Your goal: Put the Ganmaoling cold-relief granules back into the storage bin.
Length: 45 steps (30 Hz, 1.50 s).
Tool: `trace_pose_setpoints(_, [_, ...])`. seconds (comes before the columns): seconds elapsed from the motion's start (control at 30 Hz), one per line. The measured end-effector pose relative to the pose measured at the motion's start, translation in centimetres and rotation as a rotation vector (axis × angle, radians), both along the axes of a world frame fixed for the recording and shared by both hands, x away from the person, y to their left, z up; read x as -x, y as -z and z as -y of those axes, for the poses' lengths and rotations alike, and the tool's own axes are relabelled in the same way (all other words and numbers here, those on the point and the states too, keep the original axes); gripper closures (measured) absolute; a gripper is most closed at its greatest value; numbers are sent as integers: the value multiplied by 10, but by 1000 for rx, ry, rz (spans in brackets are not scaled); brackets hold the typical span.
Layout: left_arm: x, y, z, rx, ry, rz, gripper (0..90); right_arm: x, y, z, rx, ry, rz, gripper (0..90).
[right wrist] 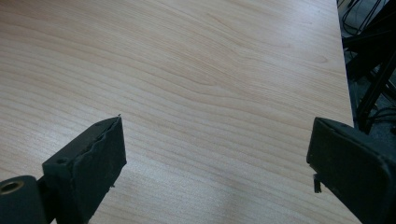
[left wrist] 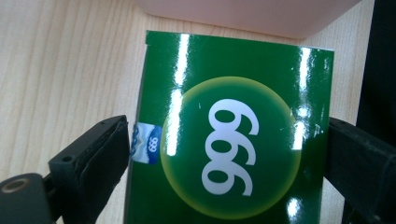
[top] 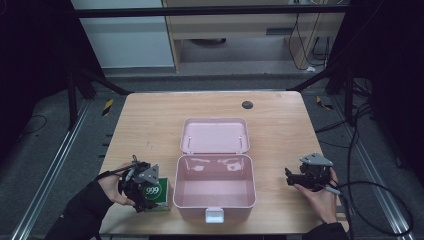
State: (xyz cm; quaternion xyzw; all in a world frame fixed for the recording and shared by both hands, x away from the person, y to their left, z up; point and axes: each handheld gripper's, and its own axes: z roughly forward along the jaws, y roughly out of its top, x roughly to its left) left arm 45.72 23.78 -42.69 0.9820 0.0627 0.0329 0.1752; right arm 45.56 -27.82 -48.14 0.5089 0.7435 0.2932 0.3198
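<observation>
A glossy green carton [top: 157, 193] printed with "999" lies flat on the wooden table, close against the left wall of an open pink case [top: 178, 186]. My left gripper [top: 144, 192] is down over it. In the left gripper view the green carton [left wrist: 233, 140] lies between the two jaws, which stand wide apart at its side edges, so my left gripper [left wrist: 229, 154] is open. The pink case [left wrist: 247, 14] shows just beyond the carton. My right gripper [top: 290, 178] hovers right of the case, and in its own view my right gripper [right wrist: 217, 154] is open over bare wood.
The case's lid [top: 215, 135] lies folded back flat behind it, and a white latch [top: 215, 215] sticks out at its front. A small dark round disc [top: 247, 104] sits near the table's far edge. Cables trail off the table's right side [top: 380, 200].
</observation>
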Motion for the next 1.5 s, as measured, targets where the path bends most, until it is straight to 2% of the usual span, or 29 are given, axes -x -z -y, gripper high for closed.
trace_pose_setpoints(0.27, [-2,8,4,-28,17,-18,67,0,1,-1,1,-3,-4,48])
trace_pose_setpoints(0.4, [-2,11,4,-29,17,-26,84,-1,1,0,4,-4,-7,47])
trace_pose_setpoints(0.67, [-1,9,4,-35,36,-26,129,-1,1,0,5,-5,-8,47])
trace_pose_setpoints(0.8, [-2,7,5,-66,55,-23,141,-1,1,-1,4,-4,-10,47])
trace_pose_setpoints(0.9, [-1,5,5,-70,51,-33,144,-1,1,0,5,-4,-8,47])
trace_pose_setpoints(1.1, [0,-6,4,-55,36,-41,145,-1,1,0,7,-5,-7,48])
trace_pose_setpoints(1.5, [3,-46,0,-45,24,-14,146,0,1,2,-5,1,-1,52])
